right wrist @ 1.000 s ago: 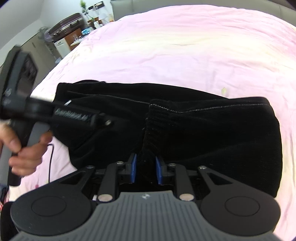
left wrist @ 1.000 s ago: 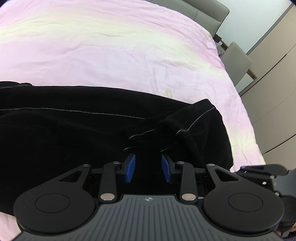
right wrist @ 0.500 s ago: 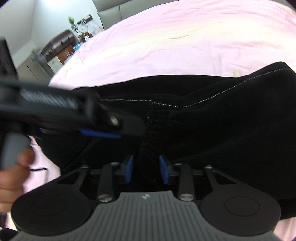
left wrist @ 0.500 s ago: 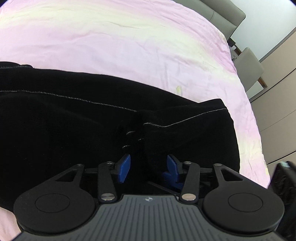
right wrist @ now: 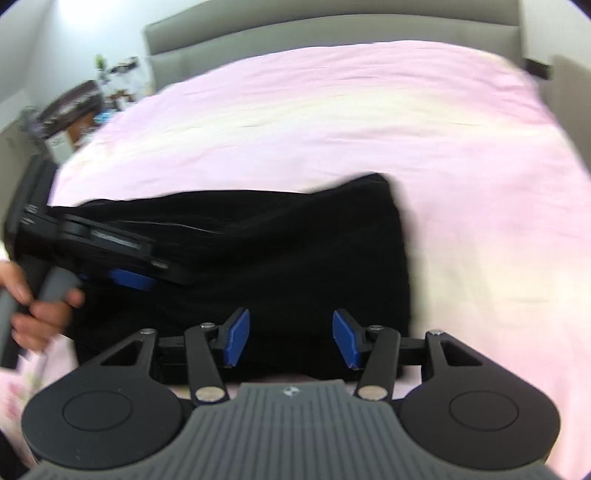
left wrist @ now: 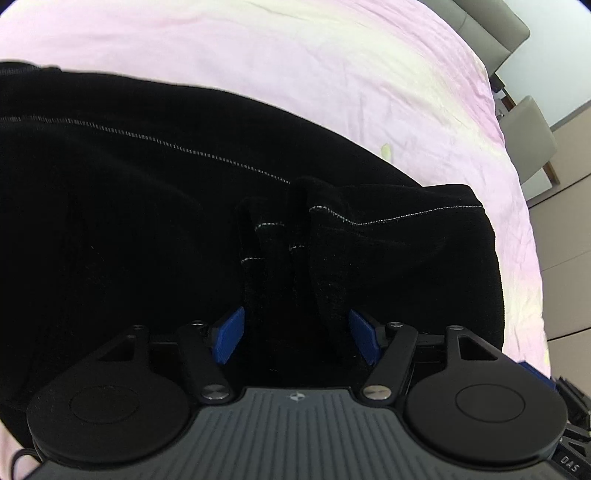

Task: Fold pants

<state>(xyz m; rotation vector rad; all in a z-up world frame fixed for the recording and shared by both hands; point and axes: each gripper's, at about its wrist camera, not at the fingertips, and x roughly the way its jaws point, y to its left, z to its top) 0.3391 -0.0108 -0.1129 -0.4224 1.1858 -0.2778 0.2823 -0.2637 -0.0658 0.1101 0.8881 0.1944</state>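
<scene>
As both sets of blue pads spread apart, black pants (left wrist: pixel 147 229) lie folded across a pink bedsheet (left wrist: pixel 295 51), bunched hem layers w/ pale stitching rising between the left gripper (left wrist: pixel 295 338) fingers. Left jaws are opening; cloth sits in the gap but the pads no longer press it, vs. a sec ago when they pinched close around the fold. Right gripper (right wrist: pixel 291 339) jaws are opening too, pads well apart over the near edge of the pants, touching nothing; half a sec ago a ridge of fabric stood clamped between them. Right view is motion-blurred, so the garment's far corner (right wrist: pixel 384 184) perhaps lifts slightly off the sheet. At left in that view, a hand (right wrist: pixel 33 314) grips the other tool's grey handle. Grey headboard (right wrist: pixel 332 33) runs behind the bed.
</scene>
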